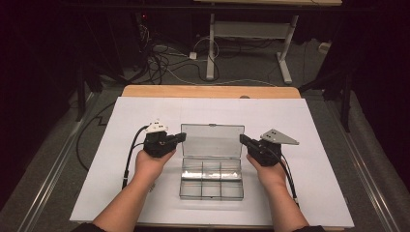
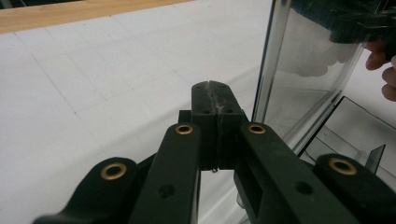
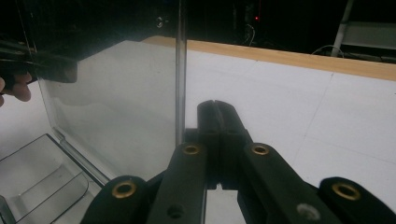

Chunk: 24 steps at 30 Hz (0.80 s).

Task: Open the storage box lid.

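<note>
Two tongs flank the clear plastic organizer box (image 1: 211, 176), which lies open between them on the white sheet (image 1: 121, 121) covering the tabletop (image 1: 208, 91). I see the left tongs (image 1: 183, 137) at the left edge of the upright lid (image 1: 212, 140), tips pointing toward it and close beside that edge; whether they touch it I cannot tell. The right tongs (image 1: 241, 139) mirror this at the lid's right edge, tips again pointing inward.

In the left gripper view, my left tongs (image 2: 215, 91) have both jaws pressed flat together with nothing between them; the lid's edge (image 2: 273, 60) stands just to their right, and the box's compartments (image 2: 355, 126) sit lower, farther right. In the right gripper view, my right tongs (image 3: 217, 109) are likewise fully closed and empty; the lid's edge (image 3: 181, 70) rises just to their left, with the tray section (image 3: 42, 172) below and left.

From the high view, the divided tray lies nearer the person than both tongs, midway between the two hands.
</note>
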Available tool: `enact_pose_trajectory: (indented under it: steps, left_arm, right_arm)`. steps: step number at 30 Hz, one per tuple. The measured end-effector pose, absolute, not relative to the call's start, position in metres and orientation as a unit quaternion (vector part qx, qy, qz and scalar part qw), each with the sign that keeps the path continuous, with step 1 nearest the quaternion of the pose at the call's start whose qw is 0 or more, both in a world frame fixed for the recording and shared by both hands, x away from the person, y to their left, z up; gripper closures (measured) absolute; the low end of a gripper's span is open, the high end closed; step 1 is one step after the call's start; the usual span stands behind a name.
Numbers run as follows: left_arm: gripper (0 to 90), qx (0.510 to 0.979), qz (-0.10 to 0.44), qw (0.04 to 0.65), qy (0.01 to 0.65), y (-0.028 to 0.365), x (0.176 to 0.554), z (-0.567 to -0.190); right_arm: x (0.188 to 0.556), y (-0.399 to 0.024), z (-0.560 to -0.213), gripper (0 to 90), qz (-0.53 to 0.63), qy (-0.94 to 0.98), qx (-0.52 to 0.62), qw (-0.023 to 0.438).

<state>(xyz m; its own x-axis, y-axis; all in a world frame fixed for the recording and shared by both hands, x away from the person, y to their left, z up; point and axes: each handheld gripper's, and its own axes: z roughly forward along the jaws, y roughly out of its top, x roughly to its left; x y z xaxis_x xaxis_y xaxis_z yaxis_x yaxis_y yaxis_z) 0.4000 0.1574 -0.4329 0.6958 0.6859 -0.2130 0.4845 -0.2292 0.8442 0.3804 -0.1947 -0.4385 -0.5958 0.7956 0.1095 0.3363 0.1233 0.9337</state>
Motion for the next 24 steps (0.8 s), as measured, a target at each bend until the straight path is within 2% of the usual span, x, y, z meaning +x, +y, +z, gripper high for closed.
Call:
enact_pose_trajectory:
  steps: [24]
  left_arm:
    - [87.0,0.789,0.094,0.460,0.397,0.152,0.421,-0.444]
  right_arm:
    - [0.401,-0.191,-0.446,90.0,0.498,0.729,0.419,0.210]
